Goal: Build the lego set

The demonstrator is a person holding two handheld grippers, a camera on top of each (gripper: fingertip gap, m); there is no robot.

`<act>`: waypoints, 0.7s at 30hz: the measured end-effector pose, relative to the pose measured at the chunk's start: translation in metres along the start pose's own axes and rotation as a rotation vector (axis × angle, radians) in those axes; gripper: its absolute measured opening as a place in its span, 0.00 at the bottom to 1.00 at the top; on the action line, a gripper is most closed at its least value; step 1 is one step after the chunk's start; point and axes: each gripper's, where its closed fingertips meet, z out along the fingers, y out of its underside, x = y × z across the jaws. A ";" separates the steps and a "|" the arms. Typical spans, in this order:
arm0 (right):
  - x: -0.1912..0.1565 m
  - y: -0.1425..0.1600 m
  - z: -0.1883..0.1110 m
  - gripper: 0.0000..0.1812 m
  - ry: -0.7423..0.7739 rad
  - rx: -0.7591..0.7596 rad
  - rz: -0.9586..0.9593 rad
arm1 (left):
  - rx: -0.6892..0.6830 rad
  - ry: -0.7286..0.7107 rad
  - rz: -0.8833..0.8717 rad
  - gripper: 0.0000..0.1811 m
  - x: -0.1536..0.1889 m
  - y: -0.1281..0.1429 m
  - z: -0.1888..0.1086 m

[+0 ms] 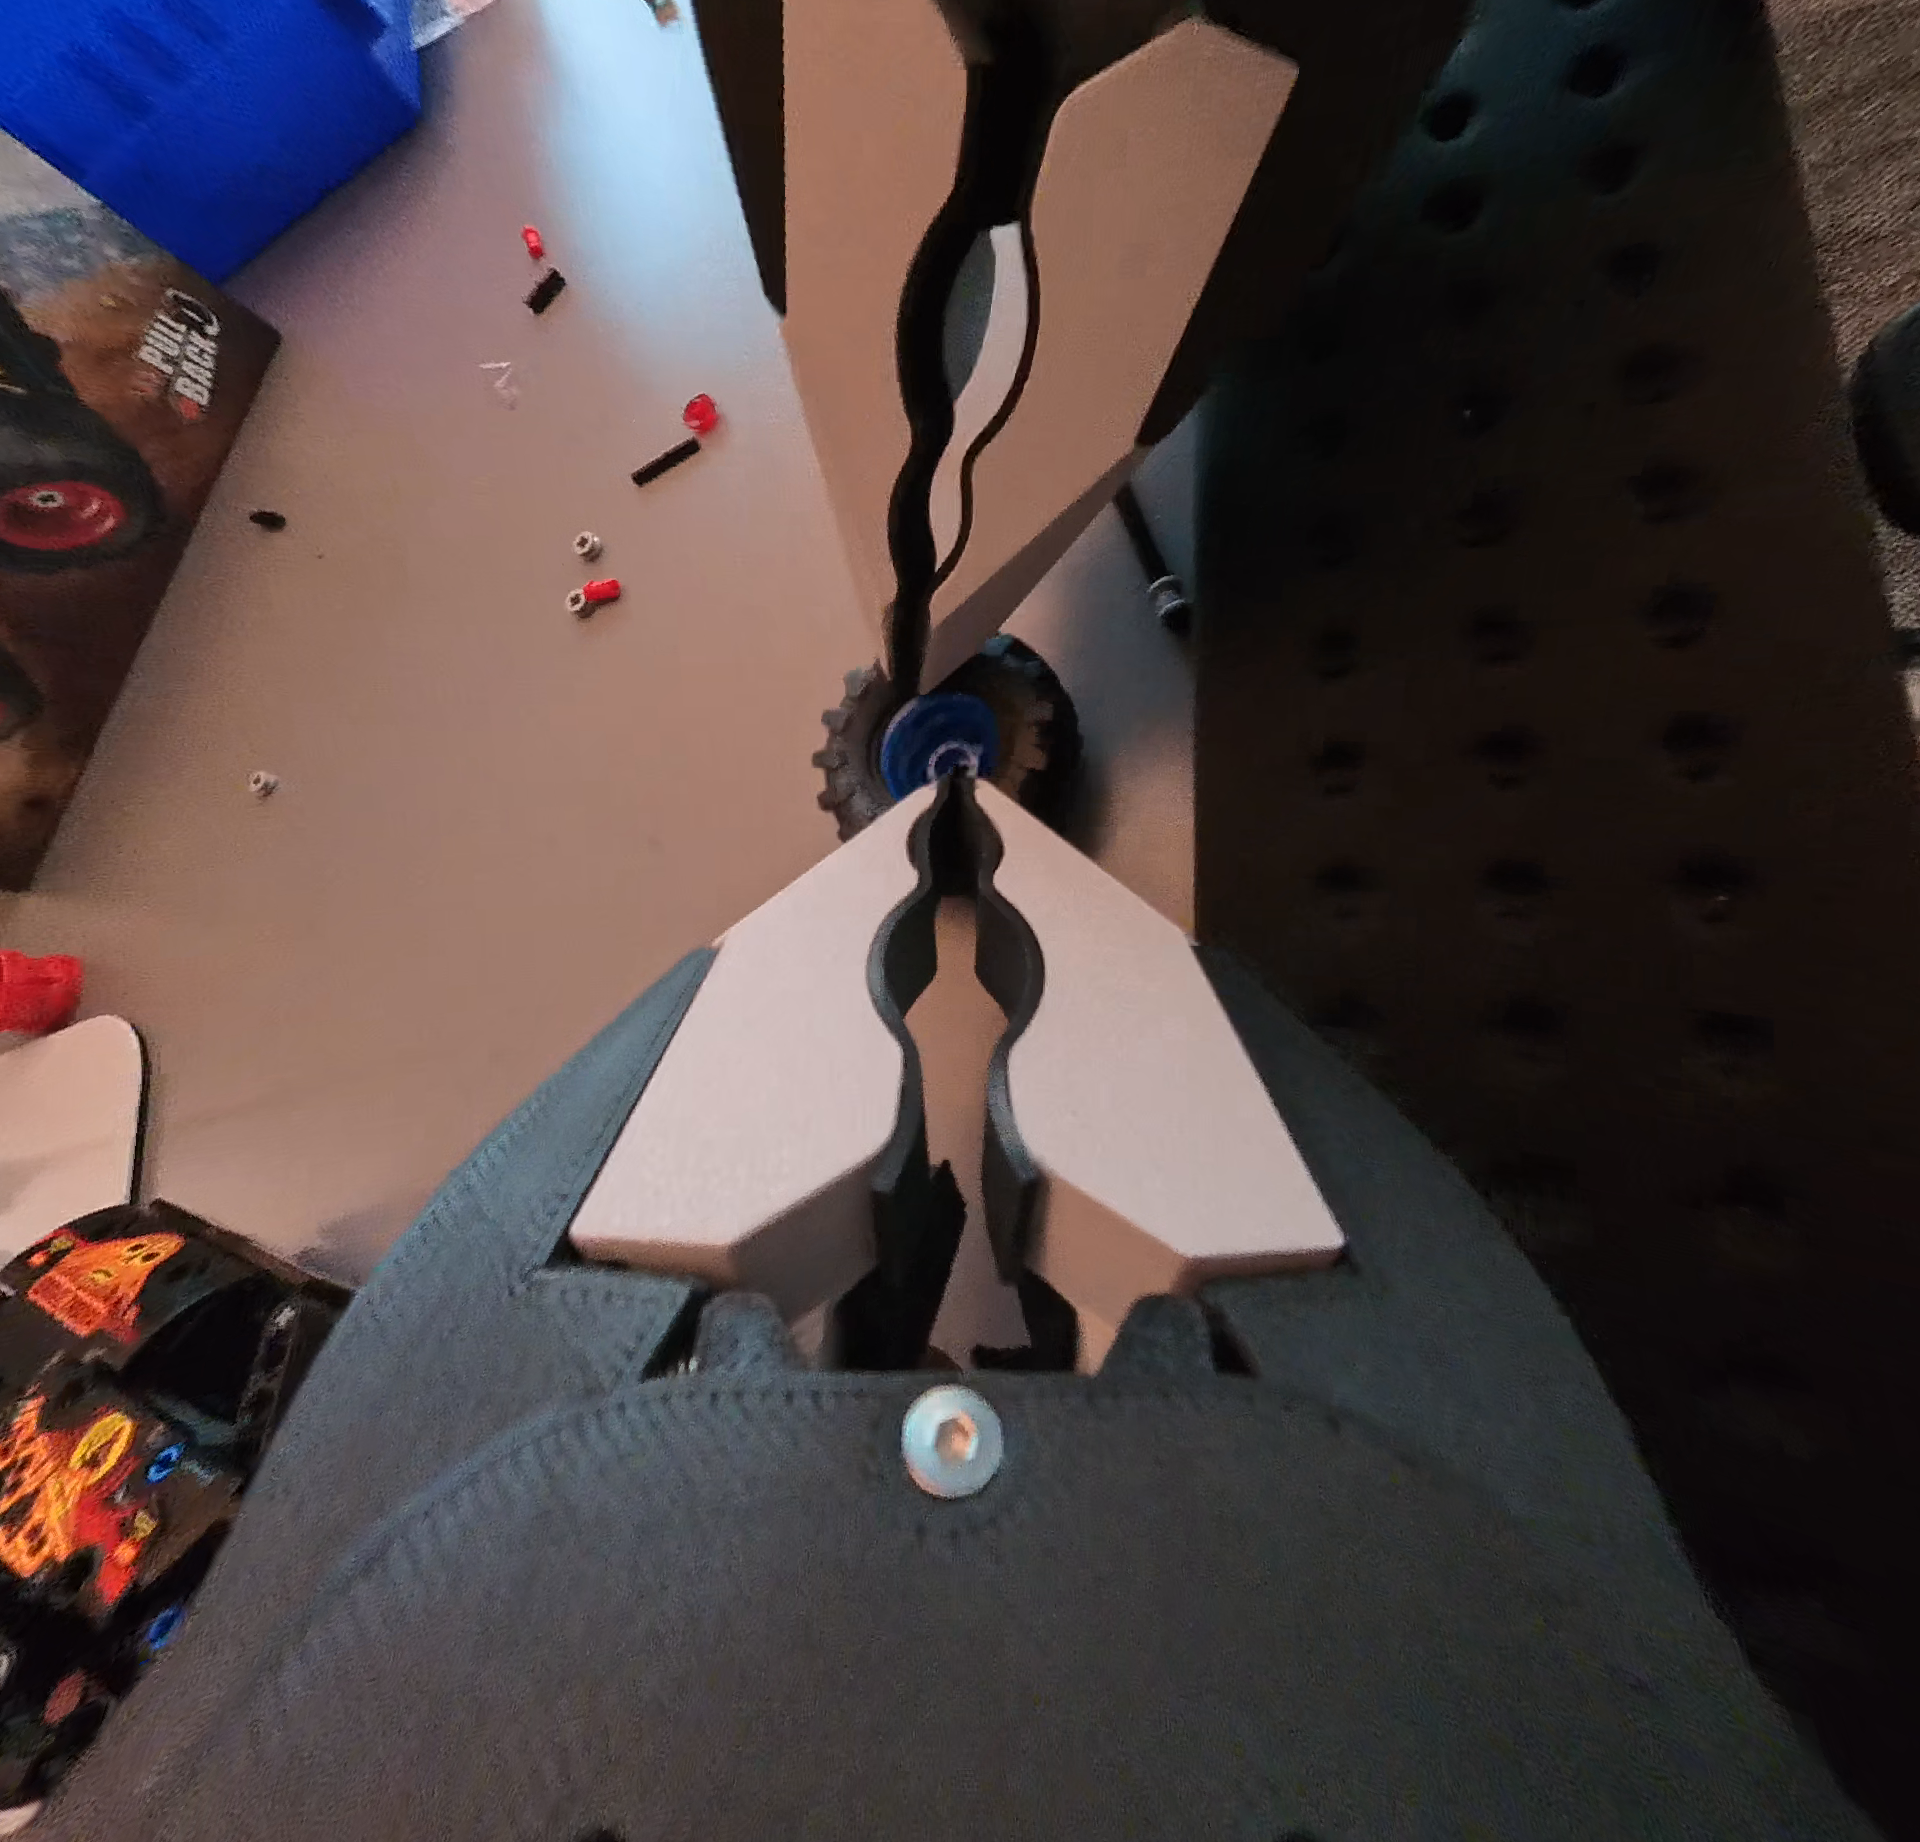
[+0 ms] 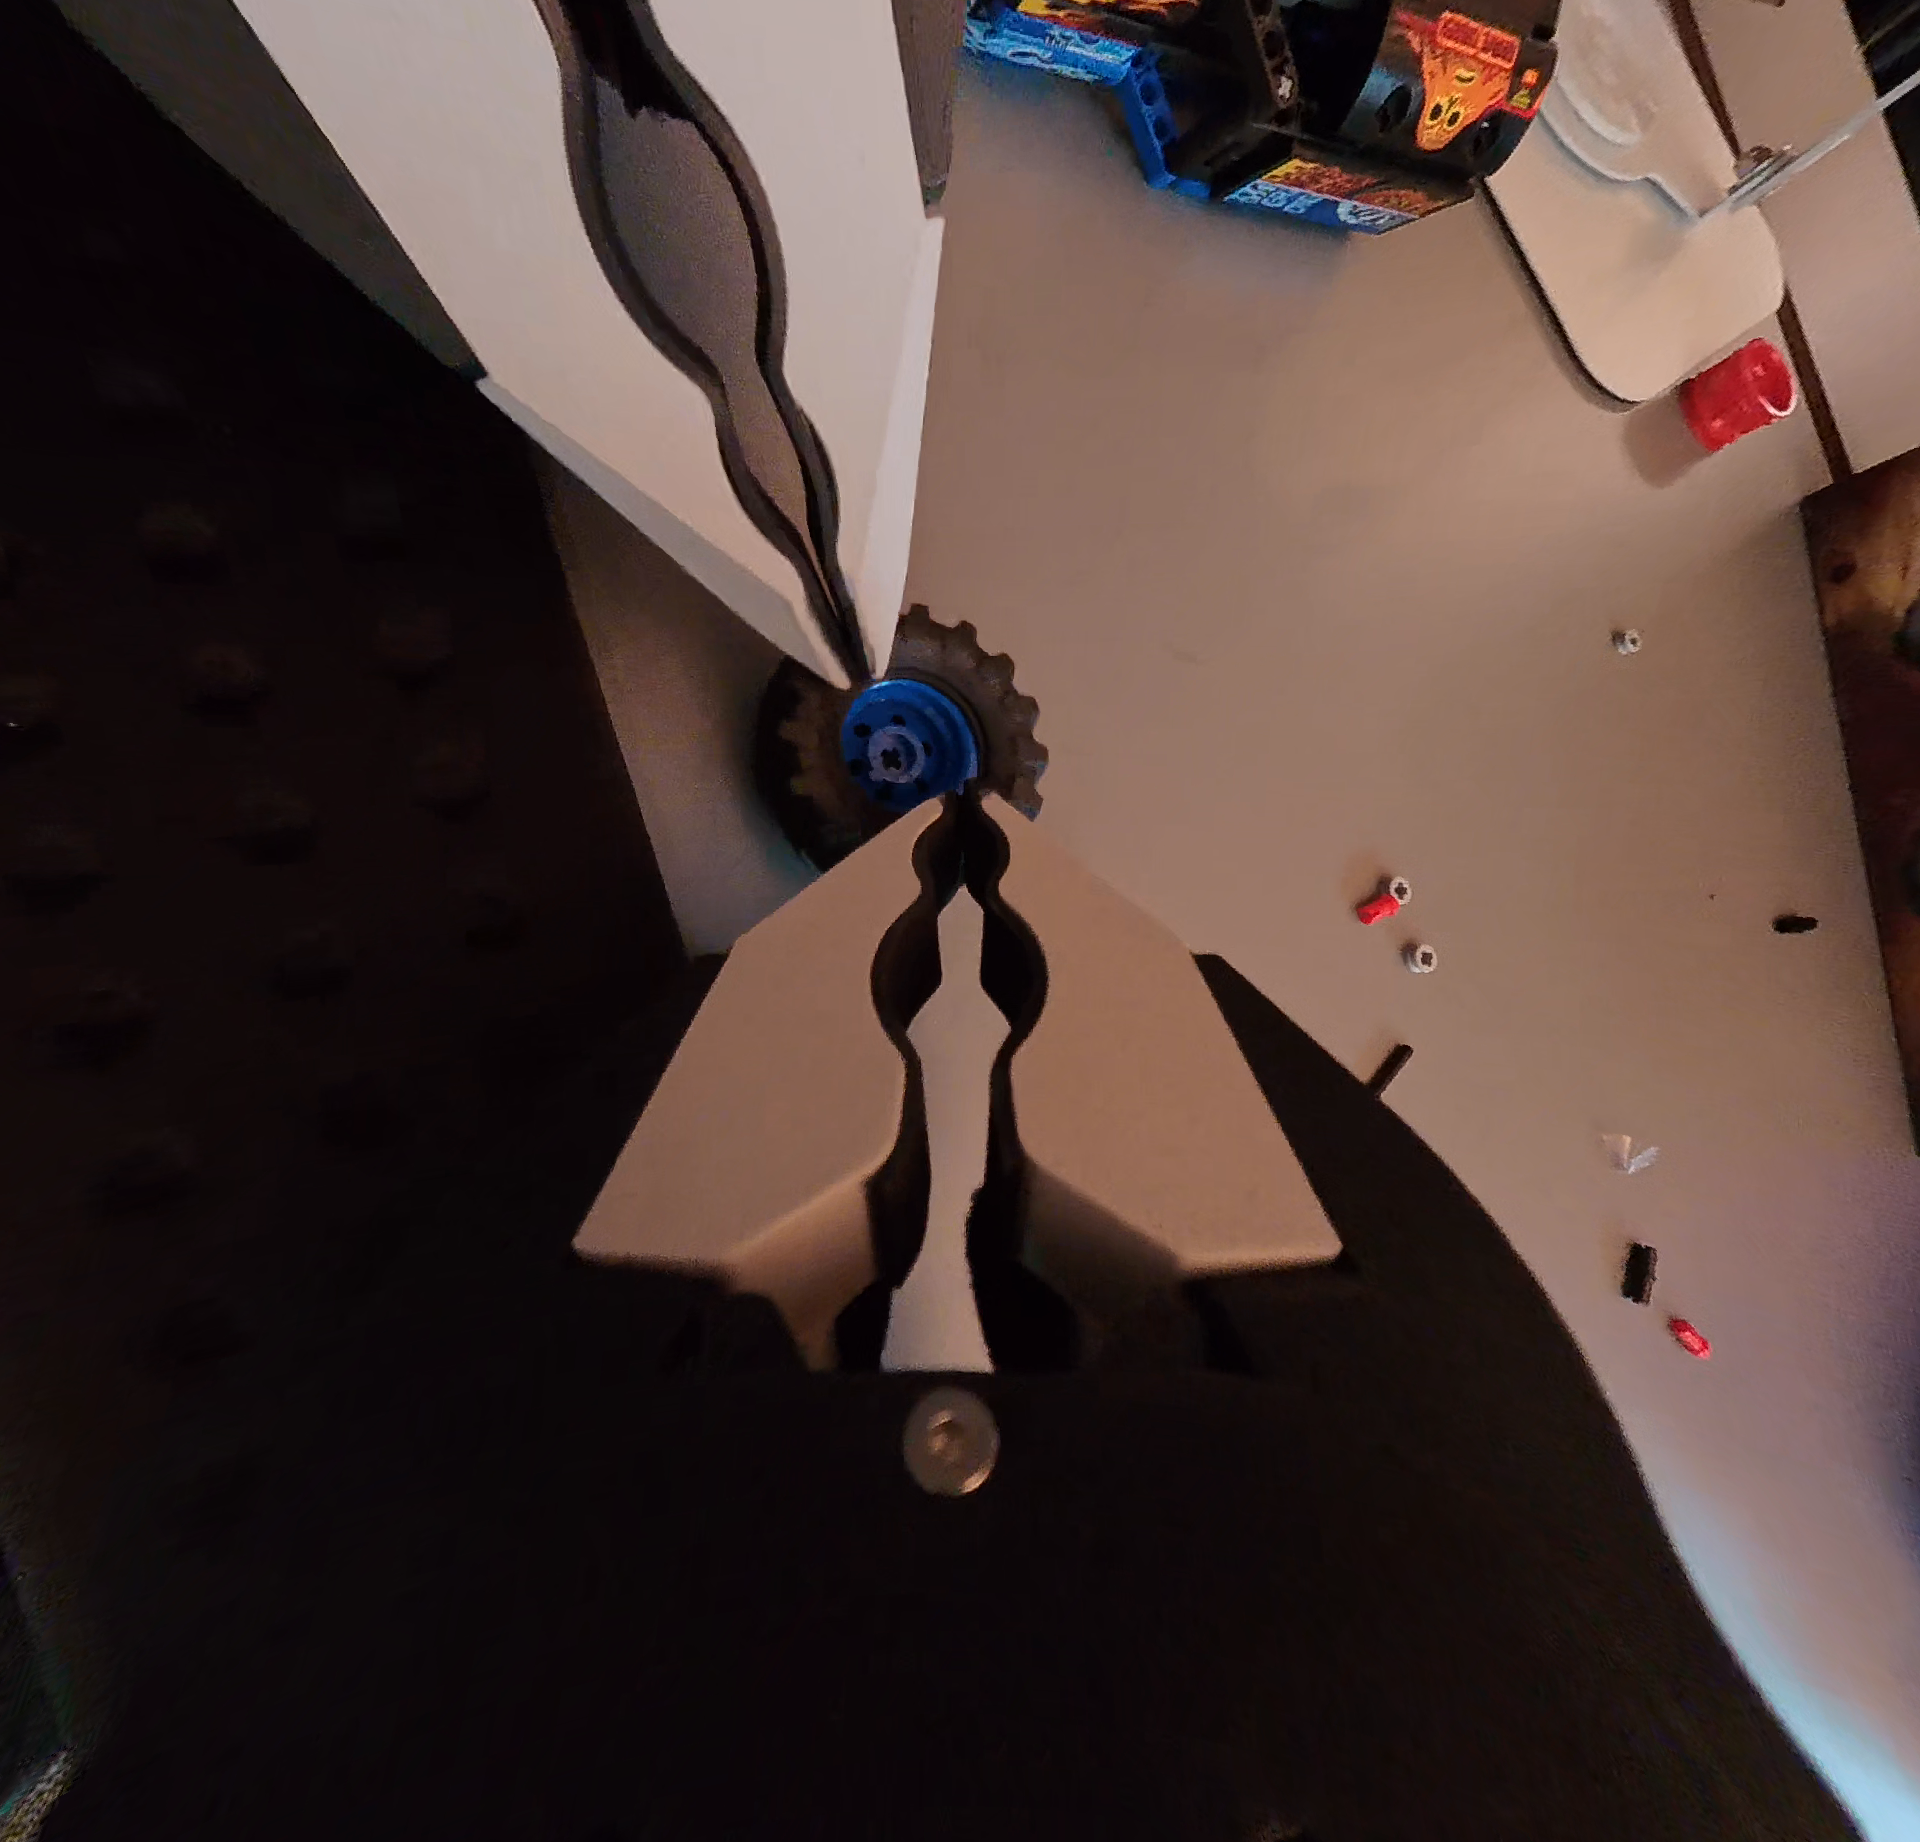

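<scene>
A blue wheel hub (image 1: 935, 743) with a grey cross hole sits partly inside a black knobby tyre (image 1: 847, 753), held in the air at the table's edge. My left gripper (image 1: 951, 782) is shut on the hub's near rim. My right gripper (image 1: 902, 678) comes in from above in the left wrist view and is shut on the opposite rim. In the right wrist view the hub (image 2: 902, 743) and tyre (image 2: 997, 712) sit just past my right gripper (image 2: 956, 807), with the left gripper (image 2: 860, 665) reaching in from the upper left.
The flame-patterned truck body (image 2: 1299, 57) stands on the pale table (image 2: 1299, 597) beside a white card (image 2: 1642, 265) and a red hub (image 2: 1735, 395). Small red, black and grey pins (image 1: 592, 595) lie scattered. A blue bin (image 1: 187, 78) and the set's box (image 1: 94, 462) lie farther off. A dark perforated chair (image 1: 1558, 753) stands beside the table. Left and right tips are no more than a few centimetres apart. The flame-patterned truck body (image 2: 1299, 57) is about 20 cm from both grippers' fingertips. My left wrist view (image 1: 257, 1347) looks at it from another angle.
</scene>
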 end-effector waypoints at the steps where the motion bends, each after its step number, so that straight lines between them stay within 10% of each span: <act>1: -0.001 -0.001 0.000 0.00 0.001 0.006 -0.001 | 0.001 0.006 -0.007 0.00 0.001 0.000 0.001; 21: -0.008 -0.006 0.005 0.00 -0.053 -0.010 -0.045 | -0.060 0.025 0.083 0.00 -0.010 0.007 0.008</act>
